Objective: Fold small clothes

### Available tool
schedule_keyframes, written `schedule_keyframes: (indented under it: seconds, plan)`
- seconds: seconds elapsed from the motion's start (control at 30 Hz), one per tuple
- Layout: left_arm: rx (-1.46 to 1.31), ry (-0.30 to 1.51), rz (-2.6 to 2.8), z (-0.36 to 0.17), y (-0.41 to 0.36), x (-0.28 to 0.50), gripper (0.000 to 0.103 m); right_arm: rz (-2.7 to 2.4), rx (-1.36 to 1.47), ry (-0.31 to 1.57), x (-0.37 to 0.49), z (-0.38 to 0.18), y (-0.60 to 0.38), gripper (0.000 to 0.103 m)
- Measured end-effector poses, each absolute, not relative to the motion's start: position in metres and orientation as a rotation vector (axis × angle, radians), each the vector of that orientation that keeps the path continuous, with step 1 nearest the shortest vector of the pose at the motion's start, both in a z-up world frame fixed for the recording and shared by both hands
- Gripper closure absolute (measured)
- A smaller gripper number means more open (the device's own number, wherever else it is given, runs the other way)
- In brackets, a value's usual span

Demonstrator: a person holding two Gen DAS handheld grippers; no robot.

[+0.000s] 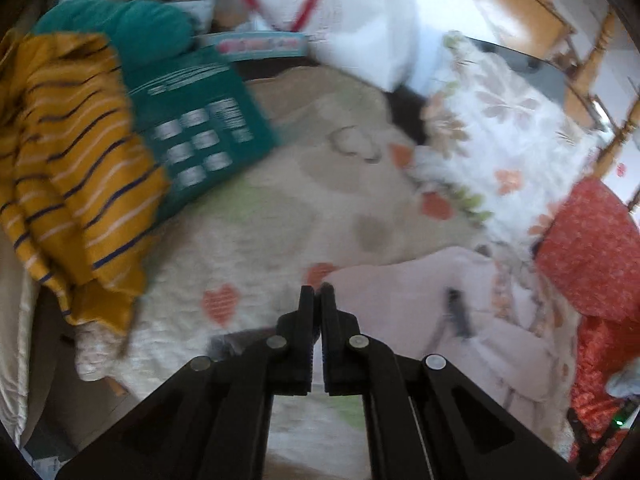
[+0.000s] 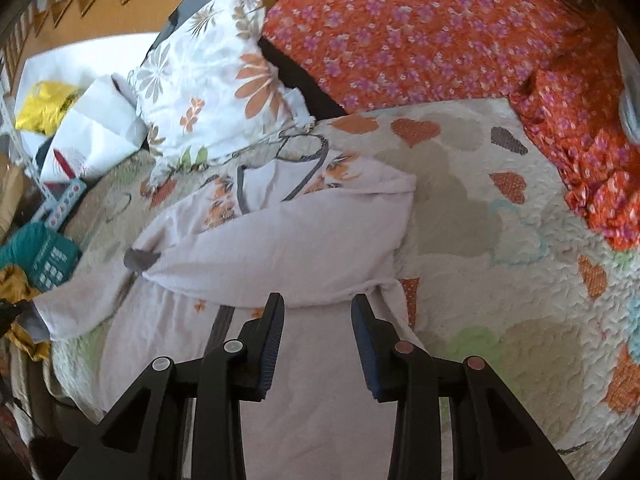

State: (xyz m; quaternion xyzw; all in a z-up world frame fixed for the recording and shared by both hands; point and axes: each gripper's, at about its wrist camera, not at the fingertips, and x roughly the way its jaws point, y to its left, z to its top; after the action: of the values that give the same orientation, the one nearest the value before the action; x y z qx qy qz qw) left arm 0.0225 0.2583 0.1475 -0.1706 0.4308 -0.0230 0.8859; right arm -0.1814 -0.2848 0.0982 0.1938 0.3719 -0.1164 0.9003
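Your left gripper [image 1: 317, 289] has its jaws pressed together; whether any cloth is caught between them, I cannot tell. In its view the pale garment [image 1: 420, 304] lies on the heart-print quilt [image 1: 280, 200] toward three o'clock, just beside the tips. Your right gripper [image 2: 317, 300] stands partly spread, pinching nothing, directly over the pale garment [image 2: 280, 248], whose long axis runs from eight o'clock to two o'clock. The folded edge sits at twelve o'clock, so your right hand looks nearer.

A heart-patterned quilt [image 2: 500, 280] covers the bed, floral pillow [image 2: 208, 92] and wooden chairs [image 1: 560, 20] beyond
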Motion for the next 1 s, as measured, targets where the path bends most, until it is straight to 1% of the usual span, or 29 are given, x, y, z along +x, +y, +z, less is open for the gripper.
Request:
schedule_keyframes:
  seconds: [0.1,0.23,0.27,0.37,0.47,0.5,0.53,0.57,0.6,0.63,0.67,0.73,0.87,1.0]
  plan:
    - [-0.322,0.887,-0.153,0.173,0.207,0.027,0.100,-0.241,0.465,0.762,-0.185,0.097,-0.297,0.064]
    - [-0.246,0.899,-0.327,0.197,0.099,0.038,0.100,-0.275,0.520,0.754,-0.193,0.095,-0.318,0.064]
    - [-0.207,0.901,-0.383,0.202,0.059,0.041,0.100,-0.289,0.521,0.750,-0.195,0.095,-0.322,0.064]
    - [-0.111,0.897,-0.499,0.208,-0.033,0.044,0.100,-0.342,0.514,0.743,-0.202,0.094,-0.337,0.064]
    - [-0.063,0.940,-0.646,0.196,-0.123,0.045,0.098,-0.371,0.530,0.757,-0.207,0.086,-0.352,0.064]
    - [-0.065,0.953,-0.684,0.190,-0.141,0.045,0.095,-0.377,0.543,0.763,-0.208,0.083,-0.358,0.064]
    - [-0.054,0.970,-0.701,0.183,-0.156,0.045,0.085,-0.382,0.557,0.768,-0.208,0.081,-0.364,0.064]
    - [-0.037,0.986,-0.697,0.177,-0.168,0.044,0.072,-0.387,0.577,0.769,-0.210,0.078,-0.370,0.064]
    - [-0.034,0.994,-0.694,0.171,-0.174,0.040,0.066,-0.388,0.600,0.763,-0.212,0.077,-0.374,0.064]
    - [-0.047,0.995,-0.702,0.168,-0.175,0.037,0.057,-0.383,0.615,0.758,-0.212,0.077,-0.377,0.064]
    - [-0.065,0.996,-0.709,0.164,-0.171,0.033,0.050,-0.371,0.633,0.747,-0.212,0.077,-0.380,0.064]
    - [-0.065,0.999,-0.680,0.159,-0.157,0.029,0.043,-0.347,0.644,0.724,-0.211,0.080,-0.381,0.064]
    - [-0.094,0.992,-0.533,0.137,-0.103,0.031,0.034,-0.276,0.635,0.702,-0.198,0.082,-0.371,0.064]
    - [-0.192,0.989,-0.348,0.098,-0.034,0.044,0.033,-0.201,0.623,0.727,-0.170,0.079,-0.354,0.064]
